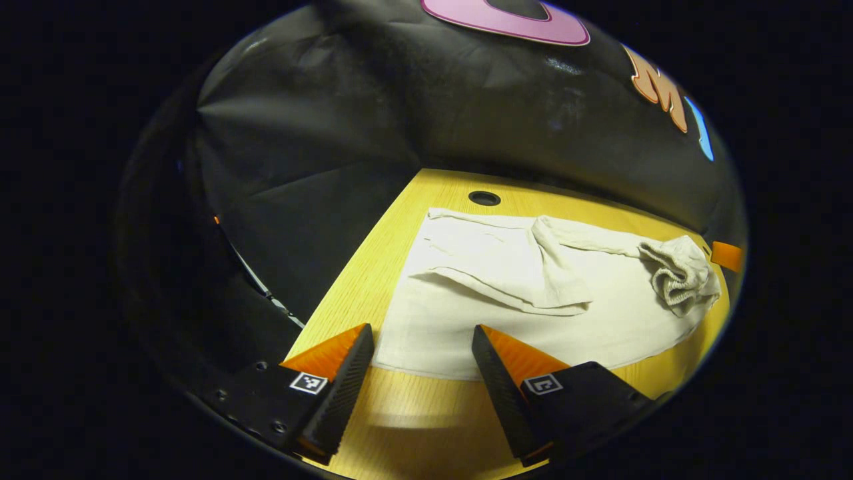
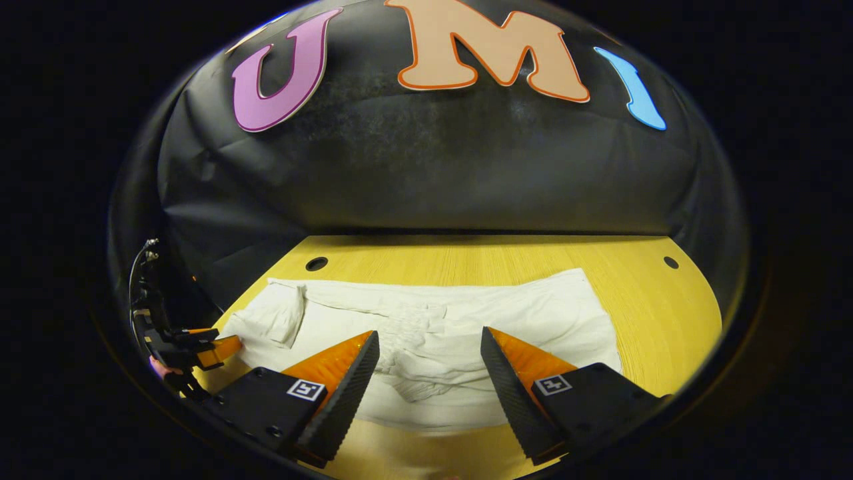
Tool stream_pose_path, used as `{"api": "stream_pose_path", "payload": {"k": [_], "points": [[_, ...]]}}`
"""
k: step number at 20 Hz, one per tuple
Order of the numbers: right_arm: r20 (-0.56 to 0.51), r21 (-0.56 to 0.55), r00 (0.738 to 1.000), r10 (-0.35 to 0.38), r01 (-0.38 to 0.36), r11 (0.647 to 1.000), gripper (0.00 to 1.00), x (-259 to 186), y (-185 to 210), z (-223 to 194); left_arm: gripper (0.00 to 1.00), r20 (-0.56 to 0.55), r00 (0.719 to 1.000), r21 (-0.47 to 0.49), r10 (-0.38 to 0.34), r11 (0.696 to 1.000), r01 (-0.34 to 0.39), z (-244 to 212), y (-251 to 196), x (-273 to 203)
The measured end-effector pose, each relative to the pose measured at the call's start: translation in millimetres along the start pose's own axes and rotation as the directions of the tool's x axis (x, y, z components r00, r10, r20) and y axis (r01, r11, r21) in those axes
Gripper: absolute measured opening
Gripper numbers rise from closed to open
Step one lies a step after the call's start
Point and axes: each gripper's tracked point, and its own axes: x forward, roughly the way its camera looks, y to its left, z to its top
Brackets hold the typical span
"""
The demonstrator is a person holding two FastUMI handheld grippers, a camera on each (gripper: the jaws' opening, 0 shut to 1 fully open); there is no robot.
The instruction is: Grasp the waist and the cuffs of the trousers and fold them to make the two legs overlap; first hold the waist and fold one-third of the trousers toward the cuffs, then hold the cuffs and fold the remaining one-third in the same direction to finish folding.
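1. Two claws, both spread wide and holding nothing: left claw (image 1: 423, 340) hovers over one end of the trousers (image 1: 533, 293), right claw (image 2: 430, 347) over the middle of the near edge.
2. Trousers lie flat on the table (image 1: 400, 407), bunched end (image 1: 680, 273) far from the left claw, small flap turned over at the other end.
3. Step judged: first grasp. Drop each claw low, pinch both fabric layers at waist and cuffs, lift evenly so the legs overlap.
4. Risk: catching only the top layer.
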Motion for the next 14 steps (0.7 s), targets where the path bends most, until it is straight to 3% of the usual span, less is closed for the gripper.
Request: {"api": "stream_pose_path", "payload": {"k": [3,4,5,6,7,8,10,13,14], "points": [[0.006,-0.01,1.0,-0.004,0.004,1.0,0.98,-4.8,-4.4,3.4,0.8,0.01,1.0,0.005,-0.023,1.0,0.023,-0.3,-8.3,0.2],[0.006,-0.012,1.0,-0.008,0.008,1.0,0.95,-5.8,-7.0,4.6,0.62,0.013,0.999,0.004,-0.037,0.999,0.037,1.1,-13.7,0.7],[0.007,-0.014,1.0,-0.012,0.013,1.0,0.98,-8.2,-9.2,4.8,0.57,0.019,0.998,-0.002,-0.053,0.999,0.053,2.9,-18.6,1.2],[0.008,-0.014,1.0,-0.02,0.02,1.0,0.98,-10.8,-12.5,5.3,0.36,0.025,0.997,-0.007,-0.071,0.997,0.071,4.2,-23.0,2.6],[0.011,-0.01,1.0,-0.024,0.024,1.0,0.98,-13.8,-15.0,5.9,0.27,0.032,0.995,-0.016,-0.09,0.996,0.09,6.1,-27.6,2.7],[0.011,-0.002,1.0,-0.027,0.027,1.0,0.98,-16.0,-17.7,6.8,0.1,0.033,0.995,-0.023,-0.093,0.995,0.094,5.9,-27.9,2.3],[0.009,0.0,0.999,-0.038,0.038,0.999,0.98,-20.3,-23.8,6.4,0.01,0.04,0.994,-0.035,-0.099,0.994,0.101,8.8,-28.5,2.9],[0.014,-0.003,0.998,-0.061,0.061,0.998,0.95,-26.2,-34.4,7.0,0.0,0.034,0.995,-0.05,-0.097,0.994,0.099,11.3,-29.8,1.1],[0.016,-0.001,0.997,-0.07,0.07,0.998,0.98,-29.7,-39.5,9.0,0.0,0.042,0.994,-0.053,-0.105,0.993,0.108,14.4,-32.6,1.1]]}}
